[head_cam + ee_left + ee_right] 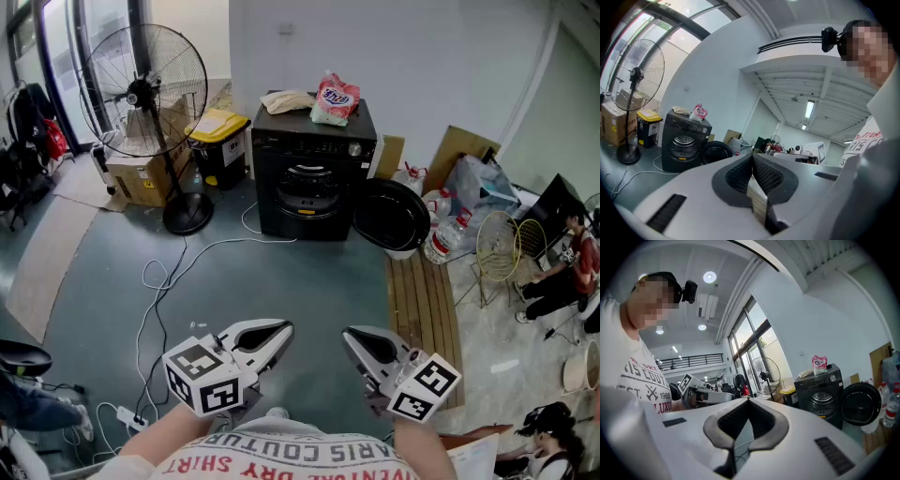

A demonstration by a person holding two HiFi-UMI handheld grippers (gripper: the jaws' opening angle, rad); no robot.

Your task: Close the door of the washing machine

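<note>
A black front-loading washing machine [314,173] stands against the far wall, well away from me. Its round door [389,216] hangs open to the right, and the drum mouth [307,185] shows. The machine also appears in the left gripper view [684,140] and the right gripper view [820,392], where its door [860,404] is open too. My left gripper [286,330] and right gripper [349,336] are held low and close to my body, both shut and holding nothing. Their tips point at each other.
A pink bag [335,98] and a cloth [286,100] lie on the machine's top. A standing fan [150,94], cardboard box and yellow-lidded bin [217,141] stand at the left. White cables [164,281] trail across the floor. Wooden planks [424,309], bottles and wire baskets lie at the right.
</note>
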